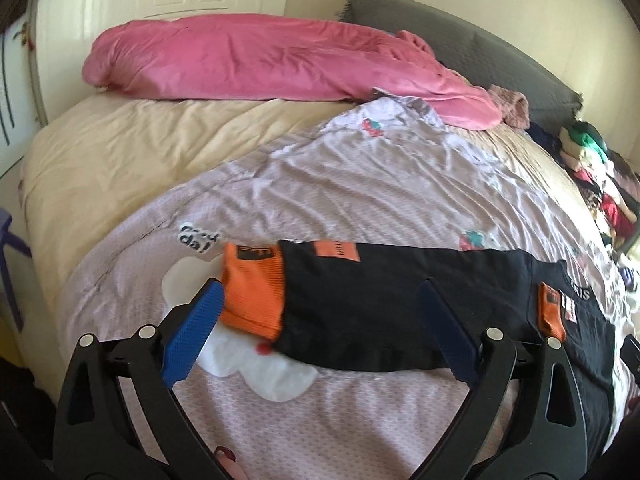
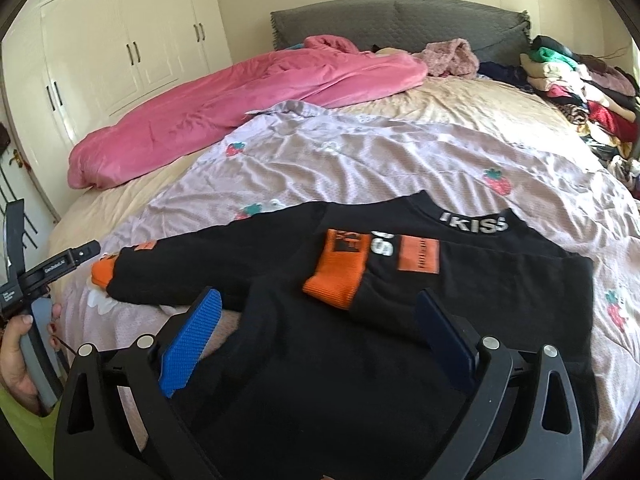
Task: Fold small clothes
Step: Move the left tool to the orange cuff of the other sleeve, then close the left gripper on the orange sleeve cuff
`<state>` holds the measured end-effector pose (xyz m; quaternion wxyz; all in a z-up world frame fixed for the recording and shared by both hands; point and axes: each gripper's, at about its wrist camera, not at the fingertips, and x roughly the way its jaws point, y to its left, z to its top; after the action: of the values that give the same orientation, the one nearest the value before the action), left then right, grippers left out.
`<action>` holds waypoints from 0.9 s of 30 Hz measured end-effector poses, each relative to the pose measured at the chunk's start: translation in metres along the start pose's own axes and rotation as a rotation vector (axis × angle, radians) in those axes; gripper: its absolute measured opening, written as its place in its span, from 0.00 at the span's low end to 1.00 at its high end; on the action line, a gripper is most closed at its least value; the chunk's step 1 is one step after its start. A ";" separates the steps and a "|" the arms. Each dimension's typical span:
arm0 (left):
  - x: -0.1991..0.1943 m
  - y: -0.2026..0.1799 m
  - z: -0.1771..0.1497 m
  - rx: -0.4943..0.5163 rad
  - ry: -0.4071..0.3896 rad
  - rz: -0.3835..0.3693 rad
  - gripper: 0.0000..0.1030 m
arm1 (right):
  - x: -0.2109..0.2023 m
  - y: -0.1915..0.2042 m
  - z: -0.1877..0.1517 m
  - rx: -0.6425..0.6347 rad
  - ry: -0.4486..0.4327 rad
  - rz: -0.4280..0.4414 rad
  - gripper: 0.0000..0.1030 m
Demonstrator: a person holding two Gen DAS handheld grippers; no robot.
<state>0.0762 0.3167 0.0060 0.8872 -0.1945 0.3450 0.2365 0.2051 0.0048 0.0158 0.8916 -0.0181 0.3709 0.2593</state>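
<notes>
A small black sweatshirt (image 2: 320, 360) with orange cuffs and a lettered collar (image 2: 474, 226) lies flat on the lilac quilt (image 2: 360, 160). One sleeve is folded across the chest, its orange cuff (image 2: 336, 278) on the body. The other sleeve (image 1: 380, 308) stretches out to the left, ending in an orange cuff (image 1: 254, 292). My left gripper (image 1: 320, 312) is open and empty, hovering over that outstretched sleeve. My right gripper (image 2: 318, 320) is open and empty above the sweatshirt's lower body. The left gripper's body also shows in the right wrist view (image 2: 52, 272).
A pink blanket (image 1: 260, 60) lies bunched at the far side of the bed by the grey headboard (image 2: 400, 24). A pile of mixed clothes (image 2: 580, 88) sits at the far right. White wardrobes (image 2: 120, 48) stand behind the bed.
</notes>
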 end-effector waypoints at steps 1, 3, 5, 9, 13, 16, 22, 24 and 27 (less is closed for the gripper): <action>0.002 0.004 0.000 -0.010 0.004 0.007 0.88 | 0.004 0.005 0.001 -0.007 0.006 0.009 0.94; 0.006 0.011 -0.001 -0.028 0.011 0.015 0.88 | 0.010 0.013 0.004 -0.021 0.015 0.024 0.94; 0.012 0.016 -0.002 -0.038 0.024 0.018 0.88 | 0.017 0.023 0.005 -0.039 0.029 0.036 0.94; 0.022 0.025 -0.005 -0.071 0.038 0.020 0.88 | 0.028 0.041 0.007 -0.069 0.044 0.059 0.94; 0.033 0.035 -0.009 -0.109 0.052 0.003 0.79 | 0.034 0.052 0.004 -0.076 0.045 0.081 0.94; 0.043 0.047 -0.011 -0.164 0.074 -0.013 0.58 | 0.037 0.053 0.000 -0.073 0.052 0.083 0.94; 0.049 0.050 -0.013 -0.169 0.074 -0.041 0.08 | 0.038 0.043 -0.009 -0.047 0.056 0.054 0.94; 0.047 0.049 -0.012 -0.164 0.061 -0.065 0.07 | 0.036 0.036 -0.012 -0.023 0.053 0.052 0.94; 0.038 0.042 -0.009 -0.137 0.025 -0.110 0.05 | 0.029 0.022 -0.019 0.017 0.044 0.041 0.94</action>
<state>0.0729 0.3572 -0.0346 0.8791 -0.2765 0.3279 0.2079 0.2000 0.0328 -0.0139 0.8778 -0.0084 0.3930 0.2739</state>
